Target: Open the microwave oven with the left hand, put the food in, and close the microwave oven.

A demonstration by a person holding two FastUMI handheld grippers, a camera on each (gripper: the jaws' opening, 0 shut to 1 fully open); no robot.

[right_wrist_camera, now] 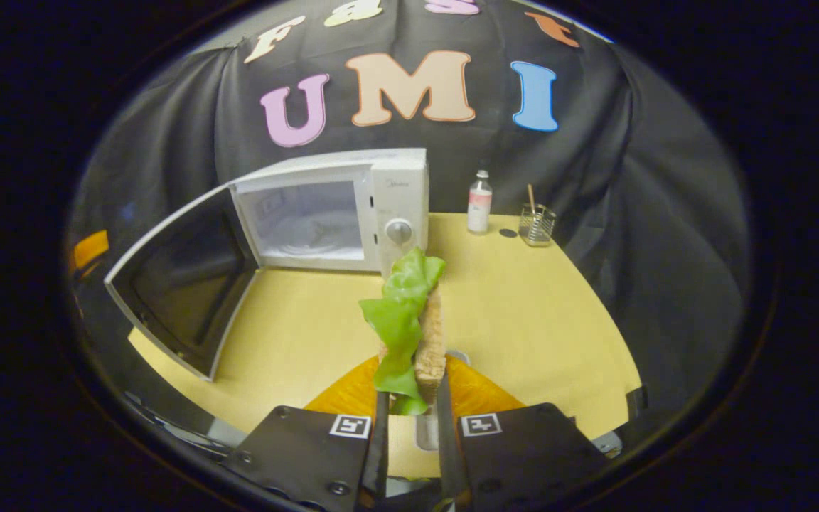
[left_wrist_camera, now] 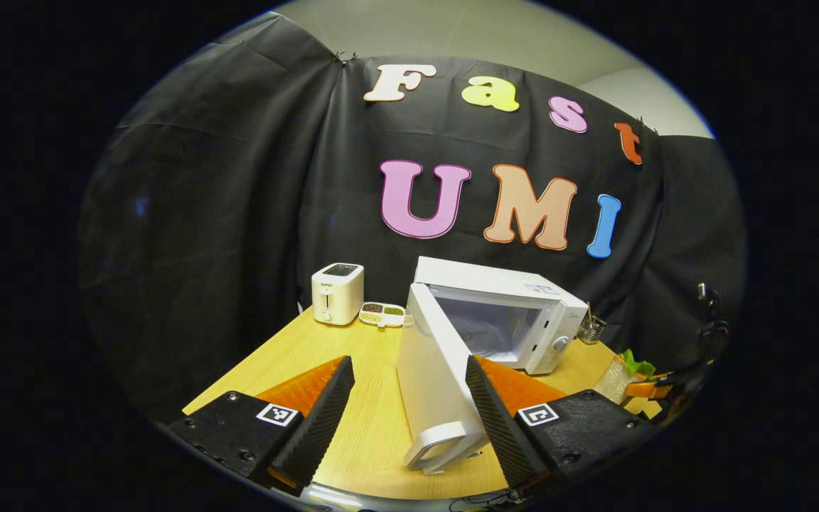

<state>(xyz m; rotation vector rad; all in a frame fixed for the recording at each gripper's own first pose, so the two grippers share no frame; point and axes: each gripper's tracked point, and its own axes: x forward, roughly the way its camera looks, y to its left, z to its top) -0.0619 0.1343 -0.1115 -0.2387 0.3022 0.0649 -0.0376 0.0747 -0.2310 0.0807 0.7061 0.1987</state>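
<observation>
Right gripper view: the right gripper point(right_wrist_camera: 409, 409) has its fingers pressed in on a sandwich point(right_wrist_camera: 416, 334), a slice of bread with a green lettuce leaf draped over it, standing upright above the wooden table point(right_wrist_camera: 544, 320). Straight ahead sits the white microwave point(right_wrist_camera: 352, 206), its door point(right_wrist_camera: 182, 281) swung wide to the left, and the cavity looks bare but for the pale floor inside. To the right of it stands a small bottle point(right_wrist_camera: 479, 203), then a wire holder point(right_wrist_camera: 537, 224) with a stick poking out of it.

In the left gripper view, the left gripper point(left_wrist_camera: 409, 419) has its fingers spread apart, and the door's handle point(left_wrist_camera: 445, 444) sits between them, nearer the right finger; contact is hard to judge. Back on the table, a white toaster point(left_wrist_camera: 338, 293) stands beside a small divided dish point(left_wrist_camera: 382, 313) with dark and greenish bits in its compartments. At the far right edge the sandwich shows again, held off the table's corner.
</observation>
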